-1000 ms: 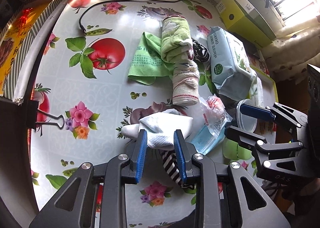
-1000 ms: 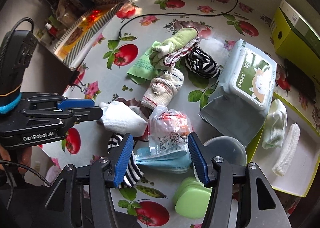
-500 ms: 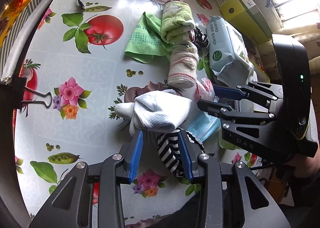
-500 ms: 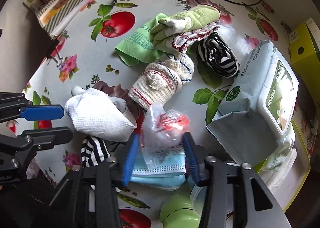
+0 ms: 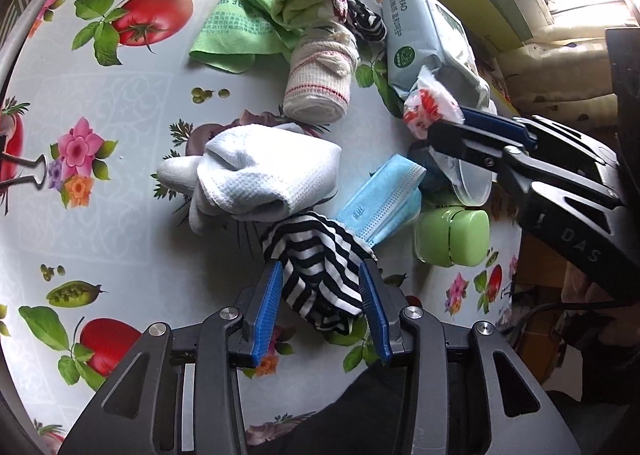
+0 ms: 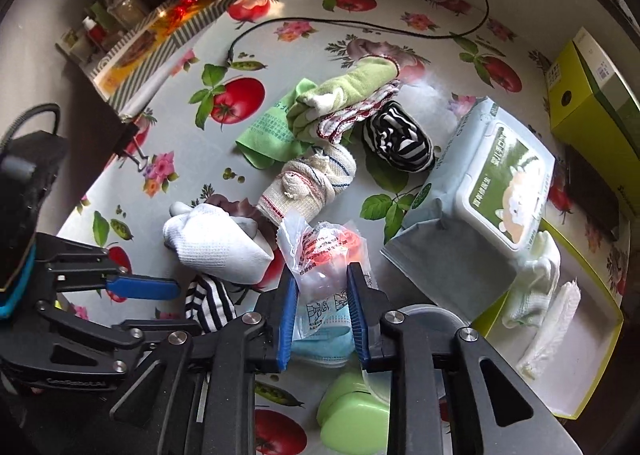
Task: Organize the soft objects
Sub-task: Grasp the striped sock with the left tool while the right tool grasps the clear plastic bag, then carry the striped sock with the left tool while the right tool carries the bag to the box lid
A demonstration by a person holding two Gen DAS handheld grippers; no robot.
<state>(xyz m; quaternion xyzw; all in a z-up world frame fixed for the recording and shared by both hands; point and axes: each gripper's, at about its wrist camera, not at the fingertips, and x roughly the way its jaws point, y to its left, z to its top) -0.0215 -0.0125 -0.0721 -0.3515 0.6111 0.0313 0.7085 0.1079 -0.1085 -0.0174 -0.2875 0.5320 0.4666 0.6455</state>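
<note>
Fingers of left gripper (image 5: 320,295) straddle striped sock (image 5: 320,267), right gripper (image 6: 322,295) pinches plastic packet (image 6: 324,255)

The desk (image 5: 132,115) wears a pale cloth printed with red tomatoes, pink flowers and green leaves. On it — a black-and-white striped sock (image 5: 320,267), white sock (image 5: 260,175), light-blue mask (image 5: 380,199), green cloth (image 5: 236,35). Fingers (image 5: 266,311) — blue.

A striped sock (image 5: 320,279) is being flanked by the fingers (image 5: 266,311) of the left gripper (image 5: 322,309), with a balled sock (image 5: 264,179) lying just beyond it on the surface (image 5: 120,215). To its right, a face mask (image 5: 384,195) is being overlapped by a plastic packet (image 6: 324,255), which is being enclosed by the right gripper (image 6: 322,309). Farther back, a rolled cloth (image 6: 308,183) is lying before a folded towel (image 6: 348,95), and a wipes pack (image 6: 492,183) is lying to their right.
</note>
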